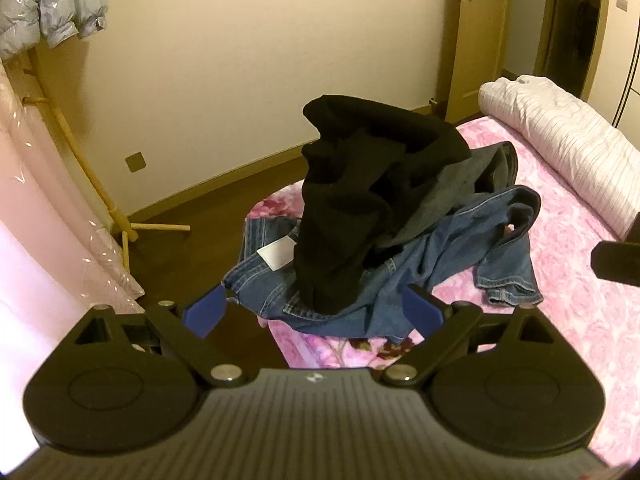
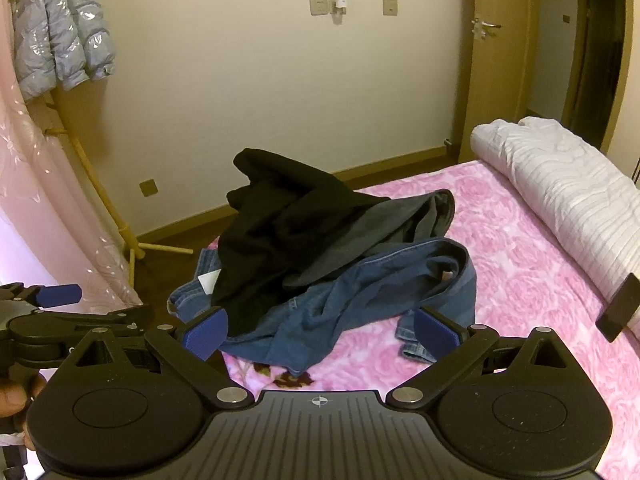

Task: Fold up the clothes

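- Left gripper (image 1: pixel 314 312), right gripper (image 2: pixel 320 334): both spread wide, empty, short of the pile, ready to pick.
- Black garment (image 1: pixel 352 200) heaped atop jeans (image 1: pixel 440 256), at 12 o'clock: likely taken first.

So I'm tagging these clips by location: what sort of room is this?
Most likely a bedroom in a home. A bed with a pink floral blanket and a rolled white quilt fills the right side, a puffer jacket hangs on a wooden coat stand, and a pile of clothes lies on the bed.
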The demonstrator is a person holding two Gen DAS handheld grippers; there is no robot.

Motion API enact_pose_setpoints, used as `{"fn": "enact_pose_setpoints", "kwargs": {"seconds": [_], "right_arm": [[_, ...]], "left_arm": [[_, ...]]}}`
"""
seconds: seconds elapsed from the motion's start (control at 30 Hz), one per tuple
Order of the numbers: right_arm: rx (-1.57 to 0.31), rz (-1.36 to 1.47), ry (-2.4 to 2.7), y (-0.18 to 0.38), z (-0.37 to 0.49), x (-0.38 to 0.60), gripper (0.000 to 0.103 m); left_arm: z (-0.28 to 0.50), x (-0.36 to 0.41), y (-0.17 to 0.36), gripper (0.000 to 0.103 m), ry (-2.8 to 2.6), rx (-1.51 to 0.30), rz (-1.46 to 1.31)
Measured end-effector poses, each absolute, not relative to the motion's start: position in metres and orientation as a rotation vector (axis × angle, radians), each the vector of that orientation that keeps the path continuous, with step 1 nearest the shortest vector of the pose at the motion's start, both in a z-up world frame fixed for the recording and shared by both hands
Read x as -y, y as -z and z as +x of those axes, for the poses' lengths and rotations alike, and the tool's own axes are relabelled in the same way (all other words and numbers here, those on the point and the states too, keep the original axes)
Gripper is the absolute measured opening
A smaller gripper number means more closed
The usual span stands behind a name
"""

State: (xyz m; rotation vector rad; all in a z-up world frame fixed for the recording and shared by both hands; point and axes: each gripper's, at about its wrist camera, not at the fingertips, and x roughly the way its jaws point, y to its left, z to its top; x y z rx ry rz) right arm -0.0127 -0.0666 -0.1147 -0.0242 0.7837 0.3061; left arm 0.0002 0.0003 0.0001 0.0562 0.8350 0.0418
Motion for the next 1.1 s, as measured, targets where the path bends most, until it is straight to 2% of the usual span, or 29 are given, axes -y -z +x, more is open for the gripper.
{"fn": "enact_pose_setpoints", "kwargs": {"seconds": [1.1], "right_arm": [[-0.79,-0.018,-0.315,0.12,-0.011,0.068,0.101]], "left_arm": [[0.01,-0.018,0.004,0.093,-0.035,-0.893,-0.05]]}}
